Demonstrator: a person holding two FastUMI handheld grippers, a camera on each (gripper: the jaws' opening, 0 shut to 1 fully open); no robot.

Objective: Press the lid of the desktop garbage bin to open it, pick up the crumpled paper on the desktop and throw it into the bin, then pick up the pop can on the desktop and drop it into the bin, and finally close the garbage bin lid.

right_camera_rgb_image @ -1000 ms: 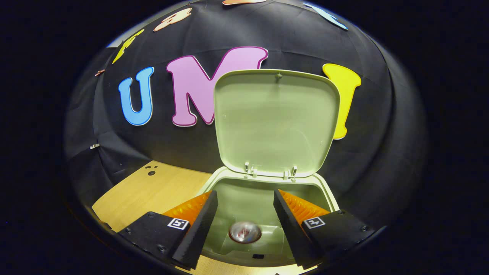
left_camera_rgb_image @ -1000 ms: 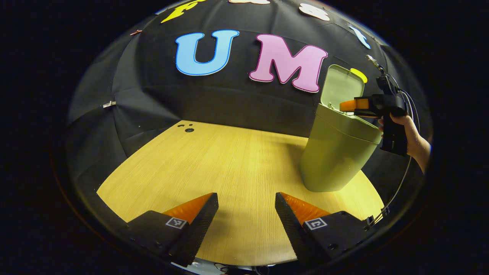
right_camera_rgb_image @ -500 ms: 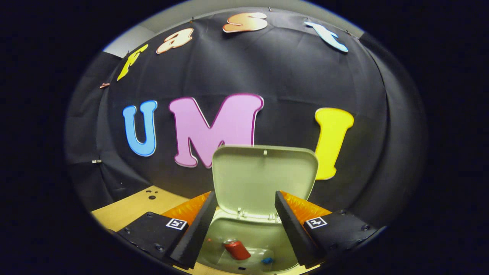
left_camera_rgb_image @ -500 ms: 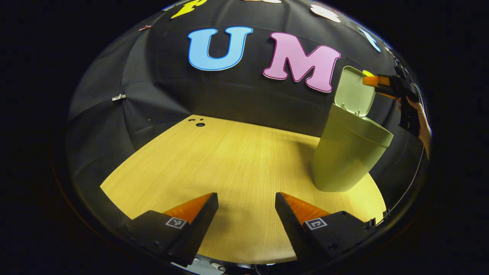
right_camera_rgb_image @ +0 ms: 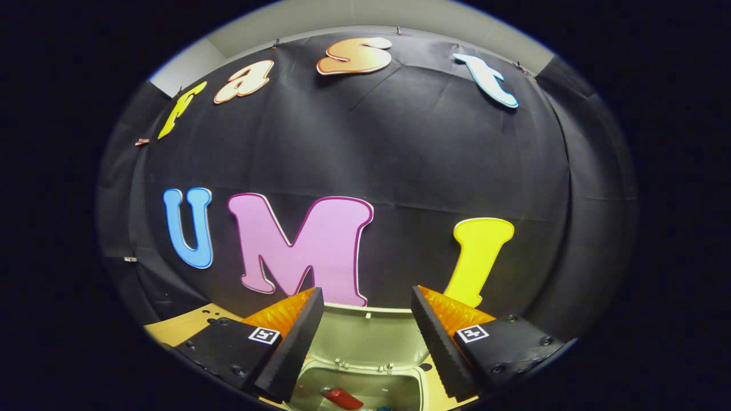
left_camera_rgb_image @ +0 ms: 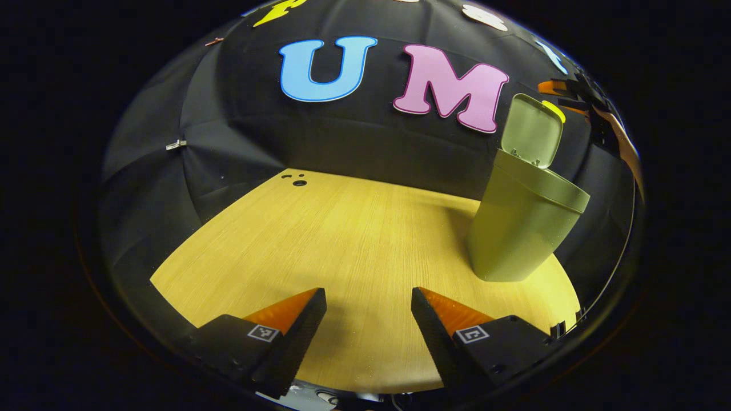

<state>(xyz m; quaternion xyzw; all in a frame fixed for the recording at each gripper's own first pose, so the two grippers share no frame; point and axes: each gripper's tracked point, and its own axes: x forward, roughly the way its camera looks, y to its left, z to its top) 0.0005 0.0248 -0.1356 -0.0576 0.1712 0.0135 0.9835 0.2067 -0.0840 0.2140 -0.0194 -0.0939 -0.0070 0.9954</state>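
We see a pale green bin point(left_camera_rgb_image: 522, 228) with matching lid point(left_camera_rgb_image: 531, 138), a red can point(right_camera_rgb_image: 341, 398), and a light wood-grain bench point(left_camera_rgb_image: 342, 257).

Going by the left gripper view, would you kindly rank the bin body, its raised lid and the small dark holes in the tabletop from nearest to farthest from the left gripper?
1. Bin body: ahead on the right, standing on the table.
2. Raised lid: above the body, hinged at its back edge.
3. Small dark holes: far left of the table, by the wall.

The left gripper hovers with jaws open.

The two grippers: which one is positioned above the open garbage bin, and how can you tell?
The right gripper: its open fingers frame the raised lid and the garbage bin below, with a red can inside. The left gripper hovers over bare desktop.
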